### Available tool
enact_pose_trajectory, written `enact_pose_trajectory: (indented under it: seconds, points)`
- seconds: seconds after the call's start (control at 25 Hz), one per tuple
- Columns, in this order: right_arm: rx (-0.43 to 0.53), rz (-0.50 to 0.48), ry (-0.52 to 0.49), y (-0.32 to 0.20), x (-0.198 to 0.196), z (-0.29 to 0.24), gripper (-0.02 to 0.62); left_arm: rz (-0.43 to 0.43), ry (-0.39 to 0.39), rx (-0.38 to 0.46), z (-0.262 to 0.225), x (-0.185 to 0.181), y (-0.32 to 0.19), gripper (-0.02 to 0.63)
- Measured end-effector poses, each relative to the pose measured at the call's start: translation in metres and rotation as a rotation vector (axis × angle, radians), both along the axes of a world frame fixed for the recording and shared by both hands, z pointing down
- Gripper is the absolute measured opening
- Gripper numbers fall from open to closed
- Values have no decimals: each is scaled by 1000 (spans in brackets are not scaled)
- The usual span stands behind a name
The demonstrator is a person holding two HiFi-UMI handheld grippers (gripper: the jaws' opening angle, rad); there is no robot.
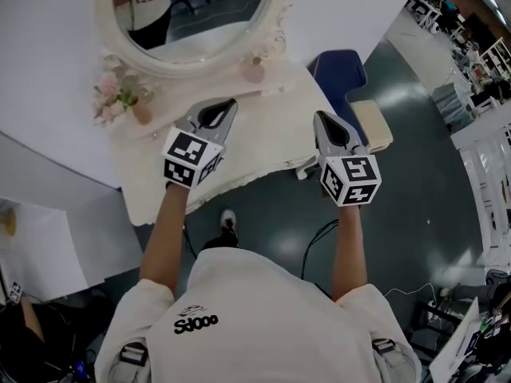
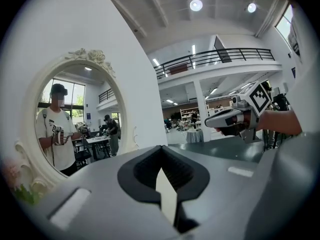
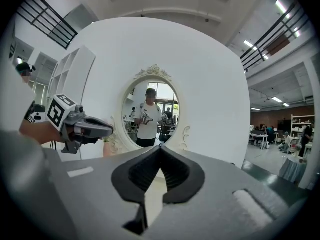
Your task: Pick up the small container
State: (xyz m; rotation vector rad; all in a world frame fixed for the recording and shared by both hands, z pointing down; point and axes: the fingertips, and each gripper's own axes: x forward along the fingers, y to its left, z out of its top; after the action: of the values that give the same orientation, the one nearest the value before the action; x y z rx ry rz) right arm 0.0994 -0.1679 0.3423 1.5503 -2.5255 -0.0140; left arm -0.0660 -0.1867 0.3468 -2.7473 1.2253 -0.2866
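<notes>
The small container (image 1: pixel 254 70), a pale pink jar, stands on the white dressing table (image 1: pixel 263 146) just below the oval mirror's frame (image 1: pixel 172 64). My left gripper (image 1: pixel 226 106) hovers over the table in front of the jar and slightly left of it, not touching it. In the left gripper view the left gripper (image 2: pixel 161 149) has its jaws closed tip to tip with nothing between them. My right gripper (image 1: pixel 319 118) is at the table's right edge, its own view showing the right gripper (image 3: pixel 160 148) shut and empty too. The jar shows in neither gripper view.
A vase of pink flowers (image 1: pixel 120 94) stands at the table's left. Beyond the right end sit a blue chair (image 1: pixel 339 70) and a cream cushion (image 1: pixel 371 122). The white wall (image 1: pixel 48 38) rises behind the mirror. The floor below is dark green.
</notes>
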Motion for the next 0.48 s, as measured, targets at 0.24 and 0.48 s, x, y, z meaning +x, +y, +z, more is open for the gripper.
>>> enact_pose_trajectory:
  seconds: [0.24, 0.48]
  points:
    - [-23, 12, -40, -57, -22, 1, -6, 39, -16, -32, 7, -10, -63, 5]
    - [-47, 31, -57, -99, -37, 5, -5, 49, -11, -78, 15, -21, -111, 6]
